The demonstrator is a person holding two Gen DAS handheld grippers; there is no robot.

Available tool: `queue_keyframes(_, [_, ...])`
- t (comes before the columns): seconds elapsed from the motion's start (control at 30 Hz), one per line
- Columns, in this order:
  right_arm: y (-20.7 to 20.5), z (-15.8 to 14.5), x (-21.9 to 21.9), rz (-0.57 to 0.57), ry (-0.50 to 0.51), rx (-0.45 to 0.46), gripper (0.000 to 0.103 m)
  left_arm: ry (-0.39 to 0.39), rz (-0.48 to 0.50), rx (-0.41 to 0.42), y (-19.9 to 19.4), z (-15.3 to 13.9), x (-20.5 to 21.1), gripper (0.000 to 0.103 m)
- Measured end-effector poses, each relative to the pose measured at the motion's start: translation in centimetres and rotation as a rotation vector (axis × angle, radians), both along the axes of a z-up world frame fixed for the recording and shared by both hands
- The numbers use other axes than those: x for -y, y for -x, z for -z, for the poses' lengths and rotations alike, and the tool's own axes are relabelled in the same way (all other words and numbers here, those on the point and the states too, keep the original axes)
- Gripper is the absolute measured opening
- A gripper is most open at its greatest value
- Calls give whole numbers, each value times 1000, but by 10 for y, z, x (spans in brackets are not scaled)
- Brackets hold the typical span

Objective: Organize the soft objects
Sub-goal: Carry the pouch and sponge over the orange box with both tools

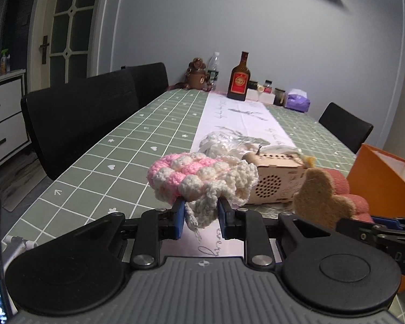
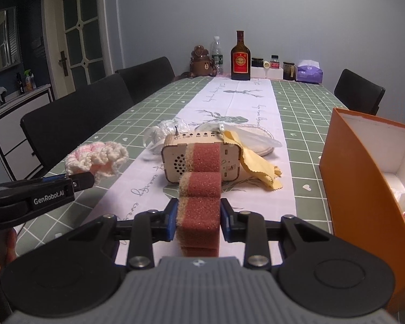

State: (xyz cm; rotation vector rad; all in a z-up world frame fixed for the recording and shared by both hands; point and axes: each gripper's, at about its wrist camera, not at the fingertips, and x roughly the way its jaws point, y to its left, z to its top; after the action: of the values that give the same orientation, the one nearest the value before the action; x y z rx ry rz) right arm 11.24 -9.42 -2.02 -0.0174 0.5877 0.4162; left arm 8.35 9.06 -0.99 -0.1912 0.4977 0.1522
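My left gripper (image 1: pixel 201 217) is shut on a pink and cream crocheted piece (image 1: pixel 202 179) and holds it above the table; the piece also shows in the right wrist view (image 2: pixel 98 158). My right gripper (image 2: pixel 198 220) is shut on a red-brown sponge with a tan backing (image 2: pixel 199 205), upright between the jaws; the sponge also shows in the left wrist view (image 1: pixel 325 198). An open orange box (image 2: pixel 364 167) stands at the right, with soft items inside. A yellow cloth (image 2: pixel 253 162) lies beside a small wooden radio box (image 2: pixel 202 159).
White netted items in plastic (image 2: pixel 164 132) and a round pad (image 2: pixel 253 135) lie behind the wooden box. Bottles (image 2: pixel 240 56), jars, a tissue pack (image 2: pixel 309 71) and a bear figure (image 2: pixel 202 63) stand at the far end. Black chairs (image 2: pixel 75 124) line the left side.
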Motion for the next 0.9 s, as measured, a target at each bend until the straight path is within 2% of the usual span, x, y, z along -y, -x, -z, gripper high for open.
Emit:
queue_keyframes(0.13, [16, -7, 6, -10, -23, 18, 31, 18, 32, 34, 17, -9, 8, 28])
queue_keyframes(0.43, [42, -28, 34, 11, -11, 112, 31, 1, 116, 107, 36, -34, 39, 28])
queue_keyframes(0.77, [43, -61, 99, 91, -1, 195, 31, -31, 283, 193, 20, -70, 107, 28])
queue_keyframes(0.9, [36, -71, 123, 136, 40, 220, 31, 26, 363, 193, -1, -81, 134, 28])
